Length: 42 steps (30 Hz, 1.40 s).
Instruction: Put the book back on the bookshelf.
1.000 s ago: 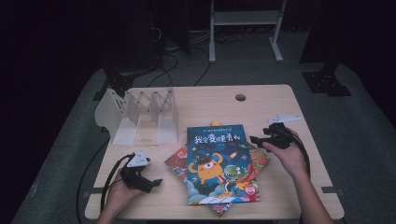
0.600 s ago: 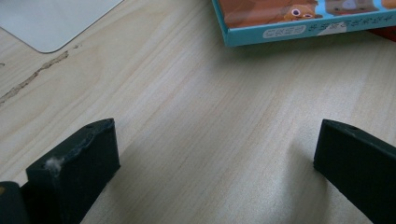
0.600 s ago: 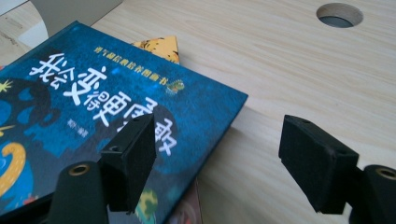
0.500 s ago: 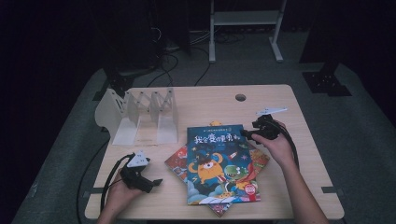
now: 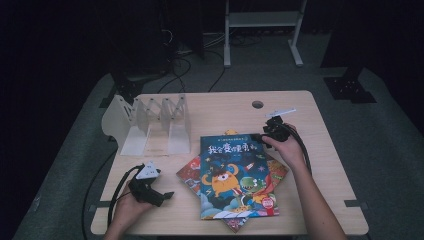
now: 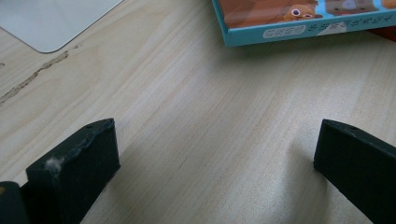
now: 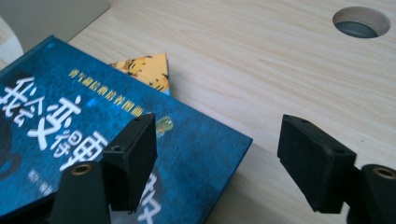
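Your right gripper (image 5: 261, 136) is sliding in toward the blue book's (image 5: 235, 175) corner, fingers gaping empty, straddling its edge for a grab; left gripper (image 5: 167, 195) is resting open on the worktop (image 5: 225, 107).

Black gripper (image 5: 170, 195) bodies, black cables, grey three-cornered top plates.

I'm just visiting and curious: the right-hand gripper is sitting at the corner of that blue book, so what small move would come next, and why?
Probably close the right gripper on the blue book. Its jaws stand open astride the book's top corner, one over the cover, one over bare table. The left gripper rests open, away from the pile.
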### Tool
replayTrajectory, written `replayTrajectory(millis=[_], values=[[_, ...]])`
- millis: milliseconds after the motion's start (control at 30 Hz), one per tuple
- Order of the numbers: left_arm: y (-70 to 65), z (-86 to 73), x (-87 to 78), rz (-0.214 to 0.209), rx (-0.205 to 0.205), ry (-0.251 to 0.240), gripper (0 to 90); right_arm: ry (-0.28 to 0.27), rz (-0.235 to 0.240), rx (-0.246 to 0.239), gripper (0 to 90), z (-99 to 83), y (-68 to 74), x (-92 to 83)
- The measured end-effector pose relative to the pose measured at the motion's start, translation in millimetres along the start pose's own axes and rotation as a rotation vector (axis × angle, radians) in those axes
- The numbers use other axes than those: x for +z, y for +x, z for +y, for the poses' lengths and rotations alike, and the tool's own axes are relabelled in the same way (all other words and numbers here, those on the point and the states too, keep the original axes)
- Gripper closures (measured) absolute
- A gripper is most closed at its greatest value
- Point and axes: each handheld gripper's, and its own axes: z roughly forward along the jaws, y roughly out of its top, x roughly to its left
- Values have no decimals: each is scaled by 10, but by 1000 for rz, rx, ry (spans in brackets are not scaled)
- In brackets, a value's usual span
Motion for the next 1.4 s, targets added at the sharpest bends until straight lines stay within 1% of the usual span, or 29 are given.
replayTrajectory(millis=[67,100,133,200,333,433,767,833,967,1133,1300,1400], values=[[0,0,0,-1,1,0,0,12,8,3,263,9,-20,41],[0,0,0,-1,1,0,0,16,28,16,263,13,-27,67],[0,1,-1,-1,1,1,0,16,38,16,261,16,-29,85],[-1,1,-1,-1,2,1,0,32,47,11,259,22,-26,130],[-3,0,-2,-2,3,1,0,64,60,18,259,22,-15,195],[-3,0,-2,-2,3,1,0,65,80,18,261,17,-13,218],[-3,0,-2,-2,3,2,0,62,87,-11,262,18,-18,218],[-3,0,-2,-2,2,1,0,60,98,-15,263,16,-10,223],[-3,0,-2,-2,3,2,0,64,131,-51,263,32,95,263],[-2,0,-2,-2,4,2,0,63,155,-77,262,50,199,308],[-2,0,-2,-2,4,2,0,69,164,-90,262,66,270,330],[-3,0,-2,-2,4,1,0,72,159,-109,260,74,318,337]])
